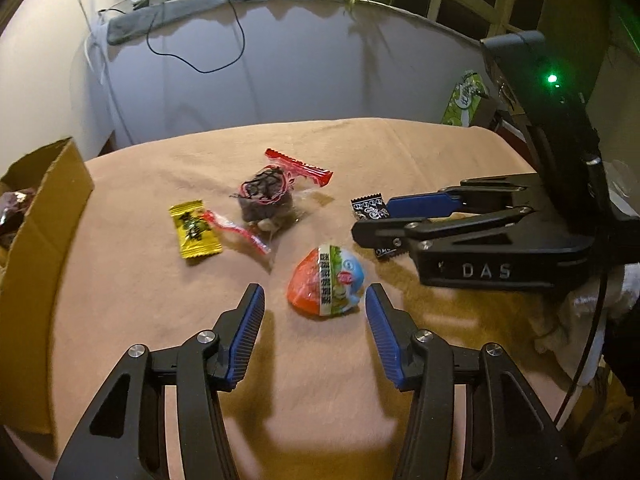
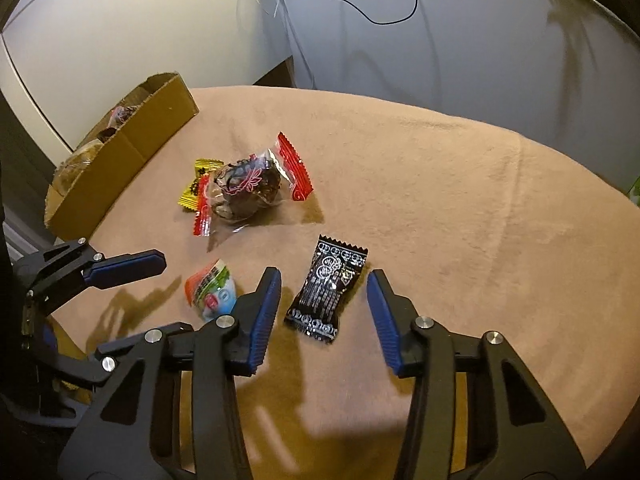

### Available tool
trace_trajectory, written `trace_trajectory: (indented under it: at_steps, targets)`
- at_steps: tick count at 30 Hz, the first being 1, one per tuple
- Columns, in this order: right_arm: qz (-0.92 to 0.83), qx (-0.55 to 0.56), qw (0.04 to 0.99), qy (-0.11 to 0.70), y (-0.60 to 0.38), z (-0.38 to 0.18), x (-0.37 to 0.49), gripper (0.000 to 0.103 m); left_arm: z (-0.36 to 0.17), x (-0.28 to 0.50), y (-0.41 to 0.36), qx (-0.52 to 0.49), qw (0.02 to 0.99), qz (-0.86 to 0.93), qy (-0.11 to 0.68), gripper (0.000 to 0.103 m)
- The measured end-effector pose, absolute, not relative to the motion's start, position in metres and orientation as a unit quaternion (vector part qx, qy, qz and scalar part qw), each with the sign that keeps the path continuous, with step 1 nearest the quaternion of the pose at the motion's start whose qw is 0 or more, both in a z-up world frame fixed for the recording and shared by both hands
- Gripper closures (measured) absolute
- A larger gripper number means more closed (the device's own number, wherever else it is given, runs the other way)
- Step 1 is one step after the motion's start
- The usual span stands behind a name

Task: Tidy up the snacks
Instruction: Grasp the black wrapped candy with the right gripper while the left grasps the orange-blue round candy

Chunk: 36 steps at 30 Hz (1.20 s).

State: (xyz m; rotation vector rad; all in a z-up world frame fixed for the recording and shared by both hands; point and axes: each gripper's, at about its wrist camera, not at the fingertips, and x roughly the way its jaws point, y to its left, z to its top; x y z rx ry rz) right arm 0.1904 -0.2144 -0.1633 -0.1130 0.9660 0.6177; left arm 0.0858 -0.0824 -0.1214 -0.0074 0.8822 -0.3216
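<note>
An orange dome-shaped jelly cup lies on the tan cloth just ahead of my open left gripper, between its fingertips; it also shows in the right wrist view. A black sachet lies between the open fingers of my right gripper; in the left wrist view the sachet is partly hidden by the right gripper. A clear-and-red bag of dark snacks and a yellow candy lie further back.
An open cardboard box with some snacks inside stands at the table's left edge. A green packet stands beyond the far right edge. A white wall with a black cable lies behind.
</note>
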Motion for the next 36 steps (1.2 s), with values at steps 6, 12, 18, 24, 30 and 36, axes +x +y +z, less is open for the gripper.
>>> trace_trajectory:
  at_steps: [6,12,18,24,30,36]
  targets:
    - [0.284,-0.089,0.841,0.453,-0.206,-0.163,0.192,0.071,-0.13,0.099,-0.089,-0.004,0.887,-0.16,0.433,0.053]
    - [0.282,-0.106,0.839,0.453,-0.204,-0.163,0.193,0.079,-0.135,0.102,-0.091,0.001,0.888,-0.157,0.432,0.07]
    - [0.277,-0.096,0.842,0.452,-0.203,-0.161,0.191,0.079,-0.131,0.098,-0.086,-0.005,0.89,-0.154,0.428,0.072]
    - [0.276,-0.075,0.851,0.441,-0.21,-0.149,0.177,0.079,-0.122,0.086,-0.069,-0.02,0.897,-0.146,0.416,0.073]
    - [0.275,-0.065,0.859,0.427,-0.215,-0.133,0.162,0.079,-0.105,0.07,-0.053,-0.029,0.908,-0.139,0.394,0.073]
    - [0.284,-0.062,0.864,0.412,-0.207,-0.114,0.15,0.079,-0.087,0.056,-0.032,-0.038,0.92,-0.126,0.369,0.073]
